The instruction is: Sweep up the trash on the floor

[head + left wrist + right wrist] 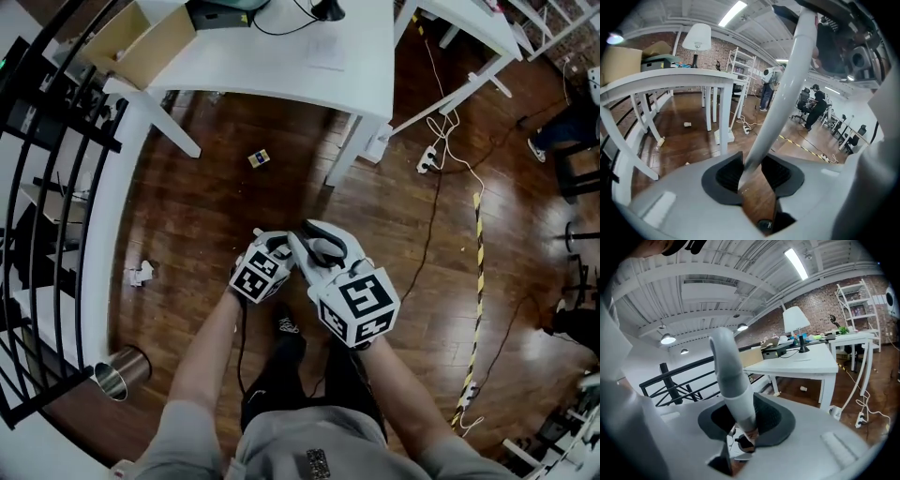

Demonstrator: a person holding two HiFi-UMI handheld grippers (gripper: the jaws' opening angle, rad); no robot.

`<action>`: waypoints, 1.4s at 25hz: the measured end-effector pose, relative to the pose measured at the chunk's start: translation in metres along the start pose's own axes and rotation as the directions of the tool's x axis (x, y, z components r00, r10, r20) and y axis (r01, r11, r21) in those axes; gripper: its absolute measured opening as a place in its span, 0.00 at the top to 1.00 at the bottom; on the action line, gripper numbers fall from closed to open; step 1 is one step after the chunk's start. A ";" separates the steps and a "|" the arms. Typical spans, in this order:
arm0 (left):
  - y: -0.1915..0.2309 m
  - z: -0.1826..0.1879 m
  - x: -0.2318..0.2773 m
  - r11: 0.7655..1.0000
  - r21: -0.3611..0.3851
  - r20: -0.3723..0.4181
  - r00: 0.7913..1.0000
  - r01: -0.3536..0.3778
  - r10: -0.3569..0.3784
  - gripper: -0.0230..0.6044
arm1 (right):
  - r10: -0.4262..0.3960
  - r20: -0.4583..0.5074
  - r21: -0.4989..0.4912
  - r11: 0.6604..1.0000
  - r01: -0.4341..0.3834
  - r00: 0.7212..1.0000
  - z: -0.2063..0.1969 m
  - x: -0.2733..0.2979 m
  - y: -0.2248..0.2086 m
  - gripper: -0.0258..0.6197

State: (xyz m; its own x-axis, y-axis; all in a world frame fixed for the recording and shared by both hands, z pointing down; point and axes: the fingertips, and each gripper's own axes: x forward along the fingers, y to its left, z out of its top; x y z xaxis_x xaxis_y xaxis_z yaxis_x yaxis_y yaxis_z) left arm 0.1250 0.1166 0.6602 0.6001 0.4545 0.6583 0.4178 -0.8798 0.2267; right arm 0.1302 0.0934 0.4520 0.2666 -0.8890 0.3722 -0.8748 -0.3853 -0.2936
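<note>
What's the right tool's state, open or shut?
Shut on the handle. In the right gripper view the pads of the right tool press its pale shaft from both sides.

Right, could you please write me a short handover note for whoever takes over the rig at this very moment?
Grippers: the left gripper is shut on the white handle. The right gripper is shut higher up, apparently on the same handle, near its rounded end.
Things: crumpled paper lies on the floor at the left, near the railing. A small yellow scrap lies ahead by the white table. A metal bin stands at the lower left.
Done: handle in hand.
Left: both pieces are still unswept. The broom head is not in view.
</note>
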 end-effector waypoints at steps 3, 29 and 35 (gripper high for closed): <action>0.024 -0.015 -0.029 0.999 -0.025 -0.002 0.999 -0.033 0.032 0.76 | 0.039 -0.019 -0.017 0.999 -0.040 0.999 0.002 0.025 0.028 0.84; 0.091 -0.160 -0.241 0.724 -0.404 -0.114 0.816 -0.559 0.567 0.76 | 0.685 -0.386 -0.073 0.646 -0.760 0.619 -0.024 0.113 0.244 0.85; 0.056 -0.217 -0.259 0.492 -0.577 -0.232 0.709 -0.652 0.666 0.75 | 0.768 -0.519 -0.010 0.434 -0.901 0.376 -0.065 0.109 0.287 0.85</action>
State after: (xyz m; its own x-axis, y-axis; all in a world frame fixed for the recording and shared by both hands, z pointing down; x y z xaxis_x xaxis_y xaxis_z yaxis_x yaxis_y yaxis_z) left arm -0.1551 -0.0805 0.6578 0.5450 -0.2962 0.7844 -0.5793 -0.8093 0.0969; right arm -0.1180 -0.0978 0.4650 -0.7814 -0.5016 0.3711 -0.6239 0.6362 -0.4539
